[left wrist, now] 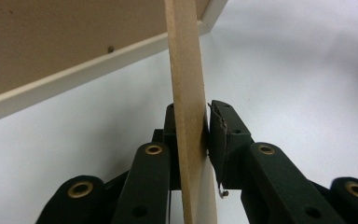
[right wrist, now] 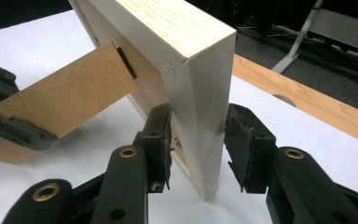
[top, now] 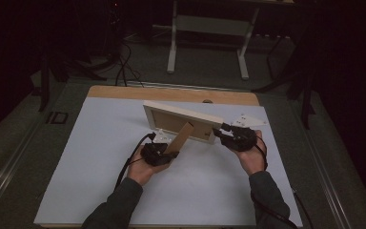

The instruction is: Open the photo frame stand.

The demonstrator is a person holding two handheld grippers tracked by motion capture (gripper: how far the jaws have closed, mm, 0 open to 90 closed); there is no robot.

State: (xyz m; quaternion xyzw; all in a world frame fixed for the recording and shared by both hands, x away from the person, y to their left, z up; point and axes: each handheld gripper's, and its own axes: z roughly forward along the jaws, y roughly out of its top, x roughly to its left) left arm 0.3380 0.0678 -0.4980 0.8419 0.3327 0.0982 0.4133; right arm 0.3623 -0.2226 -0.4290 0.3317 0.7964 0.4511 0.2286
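Note:
A pale wooden picture frame (top: 181, 114) stands on edge on the white table top (top: 100, 157), its brown back facing me. Its brown hardboard stand (top: 183, 137) swings out from the back toward me. My left gripper (top: 167, 151) is shut on the lower end of that stand (left wrist: 186, 93), one pad on each face (left wrist: 205, 130). My right gripper (top: 221, 130) is shut on the frame's right end (right wrist: 186, 42), with a jaw on each side of the wood (right wrist: 198, 135). The right gripper view also shows the stand (right wrist: 65, 98) and the left gripper (right wrist: 9, 126) holding it.
A bare wooden strip (top: 171, 93) with a round hole runs along the table's far edge. Beyond it, on the dark floor, are a white desk base (top: 207, 28) and black cables (top: 121, 62). White surface lies open to the left and in front.

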